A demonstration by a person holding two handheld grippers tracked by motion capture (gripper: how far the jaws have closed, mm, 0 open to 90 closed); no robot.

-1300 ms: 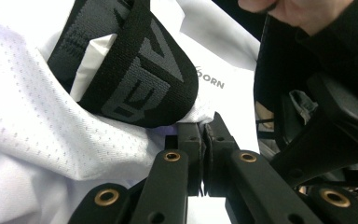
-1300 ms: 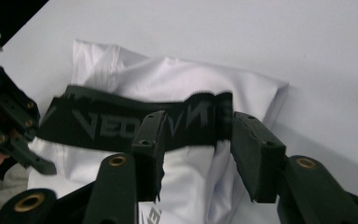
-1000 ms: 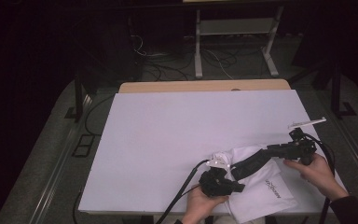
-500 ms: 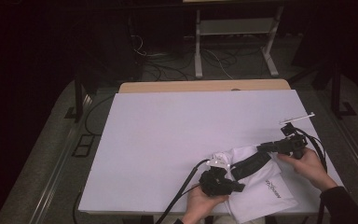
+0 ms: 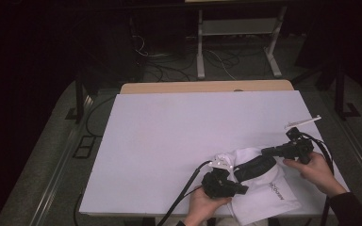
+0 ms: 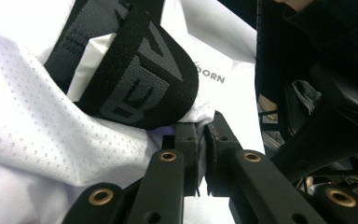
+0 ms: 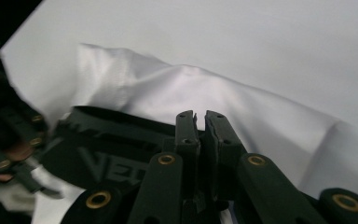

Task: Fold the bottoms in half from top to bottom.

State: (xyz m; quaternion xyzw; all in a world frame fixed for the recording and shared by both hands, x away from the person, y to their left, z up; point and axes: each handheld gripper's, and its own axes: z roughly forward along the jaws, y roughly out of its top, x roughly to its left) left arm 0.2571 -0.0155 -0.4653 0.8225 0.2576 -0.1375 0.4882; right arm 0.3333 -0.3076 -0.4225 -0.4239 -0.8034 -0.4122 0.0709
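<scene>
High view: both tools pinch the white garment [image 5: 264,188] at the worktop's [image 5: 179,141] near right, left tool [image 5: 238,188] anchoring while right tool [image 5: 266,151], jaws just closed, grips its black waistband [image 5: 254,165] to spread it.

Dim room, bright tabletop, soft blur

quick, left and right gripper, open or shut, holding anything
Left gripper: jaws shut on the white garment, by its black waistband.
Right gripper: jaws have just been closing, now shut on the white garment at the waistband's other end.
</scene>
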